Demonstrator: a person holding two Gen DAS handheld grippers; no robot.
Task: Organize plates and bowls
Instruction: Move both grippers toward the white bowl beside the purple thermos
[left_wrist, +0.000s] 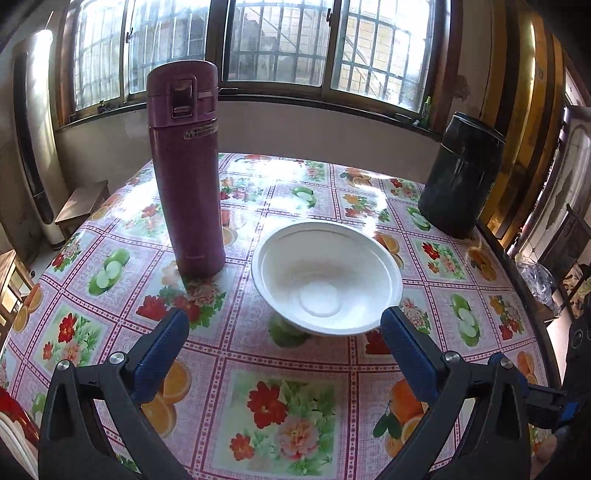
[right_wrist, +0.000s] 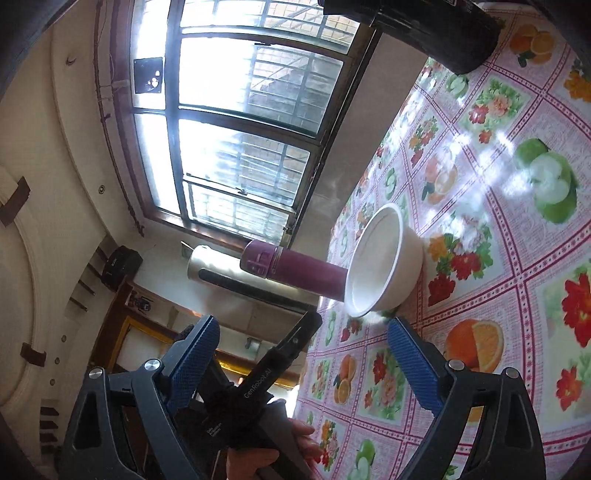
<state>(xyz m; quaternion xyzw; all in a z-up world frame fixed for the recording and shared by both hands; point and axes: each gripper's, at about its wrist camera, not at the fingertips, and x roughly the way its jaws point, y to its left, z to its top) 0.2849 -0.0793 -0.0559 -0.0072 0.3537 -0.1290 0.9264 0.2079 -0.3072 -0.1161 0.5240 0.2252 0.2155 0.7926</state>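
**Bowl ahead, flask at its elbow: where this reach could slip**

My left fingers (left_wrist: 284, 325) are spread wide and hold nothing; the blue pads (left_wrist: 162, 354) sit low in the left wrist view, one at lower left, one at lower right. My right fingers (right_wrist: 301, 341) are spread just as wide and empty, and that view is rolled on its side, so the counter (right_wrist: 517, 332) runs up the right half of the frame.

The white bowl (left_wrist: 327, 280) stands upright just beyond my left fingertips, centre of the frame and a little right of the gap. In the right wrist view the same bowl (right_wrist: 382, 262) lies past the tip of the right-hand pad.

I judge the bowl light and thin-walled. If I pinch its rim hard it may flex or pop out; if I push in low, it may skid on the glossy fruit-and-flower tablecloth (left_wrist: 280, 406) instead of being caught.

The tall purple flask (left_wrist: 186, 170) stands near the bowl's left side, apart from it. A wide swing of my left pad could knock it over. The black canister (left_wrist: 461, 177) at upper right is well apart, less of a worry.

In the right wrist view my other gripper crosses between my pads, with a hand (right_wrist: 277, 450) at the bottom edge; both reaching together could collide.

I see no plates here, nor a place to stack.
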